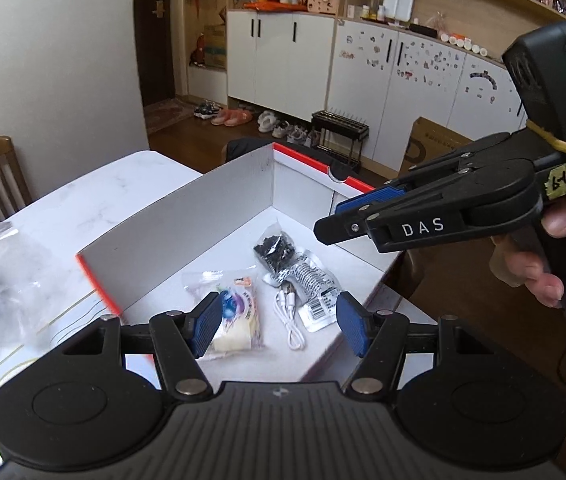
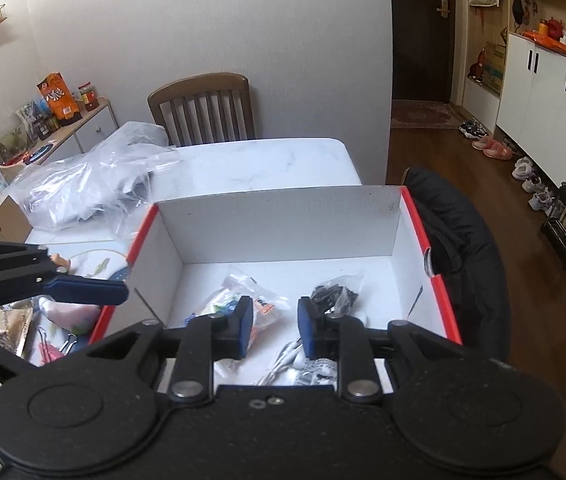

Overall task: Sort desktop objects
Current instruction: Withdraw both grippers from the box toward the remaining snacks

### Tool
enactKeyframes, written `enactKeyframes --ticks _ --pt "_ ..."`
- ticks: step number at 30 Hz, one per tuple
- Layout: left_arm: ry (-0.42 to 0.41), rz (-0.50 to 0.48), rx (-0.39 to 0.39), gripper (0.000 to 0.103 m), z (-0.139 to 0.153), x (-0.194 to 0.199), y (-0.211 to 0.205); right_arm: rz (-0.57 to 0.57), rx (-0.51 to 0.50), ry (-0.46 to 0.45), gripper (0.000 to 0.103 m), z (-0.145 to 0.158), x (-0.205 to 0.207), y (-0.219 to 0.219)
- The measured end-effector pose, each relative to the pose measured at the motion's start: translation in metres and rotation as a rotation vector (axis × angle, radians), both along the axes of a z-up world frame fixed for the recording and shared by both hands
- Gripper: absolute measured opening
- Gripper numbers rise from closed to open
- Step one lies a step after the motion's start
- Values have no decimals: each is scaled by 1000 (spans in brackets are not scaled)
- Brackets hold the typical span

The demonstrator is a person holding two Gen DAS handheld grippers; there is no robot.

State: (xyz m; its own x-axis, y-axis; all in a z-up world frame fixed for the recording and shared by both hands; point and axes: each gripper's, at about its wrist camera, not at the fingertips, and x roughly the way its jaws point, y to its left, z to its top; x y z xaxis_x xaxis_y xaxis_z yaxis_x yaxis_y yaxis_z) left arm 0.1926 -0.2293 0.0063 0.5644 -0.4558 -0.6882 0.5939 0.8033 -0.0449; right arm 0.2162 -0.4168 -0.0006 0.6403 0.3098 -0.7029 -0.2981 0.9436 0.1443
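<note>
we hold both grippers over the white cardboard box with red rim on the tabletop. left gripper fingers apart, right gripper fingers partly apart, both empty; the clear bags and white cable already lie inside, apparently sorted.

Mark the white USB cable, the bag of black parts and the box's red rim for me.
white USB cable [image 1: 289, 316], left wrist view, on its coiled middle.
bag of black parts [image 1: 273, 250], left wrist view, on the dark contents.
box's red rim [image 2: 417, 216], right wrist view, on the right edge.
</note>
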Motion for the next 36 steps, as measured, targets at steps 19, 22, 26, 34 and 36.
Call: enactKeyframes --ticks 19,22,26,34,36 --pt "-15 99 -69 84 5 -54 100 17 4 -51 77 4 -64 76" --pt "-34 130 -69 85 6 -61 117 28 5 -45 78 1 -75 92" --pt "-35 168 -76 92 5 -69 143 40 -5 -42 78 -2 -89 113" --pt "-22 257 -71 102 -1 -77 193 89 -43 -94 85 -4 -113 157" --pt "-13 283 -63 102 -5 -78 205 94 -48 -84 86 -8 -115 166"
